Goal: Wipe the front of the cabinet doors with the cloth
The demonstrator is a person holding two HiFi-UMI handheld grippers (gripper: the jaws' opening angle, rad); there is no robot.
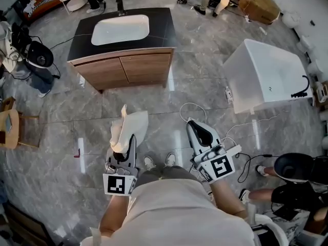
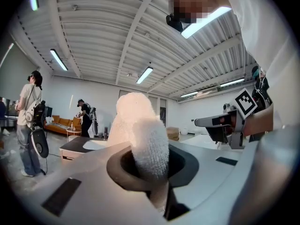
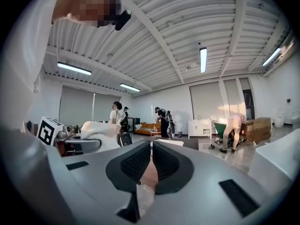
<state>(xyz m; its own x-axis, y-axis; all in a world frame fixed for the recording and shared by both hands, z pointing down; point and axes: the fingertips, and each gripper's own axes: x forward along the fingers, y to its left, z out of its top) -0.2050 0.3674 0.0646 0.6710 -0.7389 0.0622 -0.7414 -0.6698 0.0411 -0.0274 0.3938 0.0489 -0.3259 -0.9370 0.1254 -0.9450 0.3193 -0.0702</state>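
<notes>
Grey marble floor (image 1: 154, 101); vanity cabinet (image 1: 123, 68) well ahead of person. Cloth (image 1: 128, 128) clamped in left gripper (image 1: 129, 140), well short of cabinet. Right gripper (image 1: 197, 129) jaws together, nothing between. Judgement: wiping not begun; approach and whole door wipe left.

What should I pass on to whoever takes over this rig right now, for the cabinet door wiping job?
Left hand-held gripper: shut on the cloth, which sticks up out of the jaws.
Right hand-held gripper: shut, nothing in it.
Cabinet doors: both closed, ahead across the floor, well apart from both grippers.
Done: cloth is in the grip.
Left: step up to the cabinet and wipe both door fronts. The cloth is not at the doors yet.
</notes>
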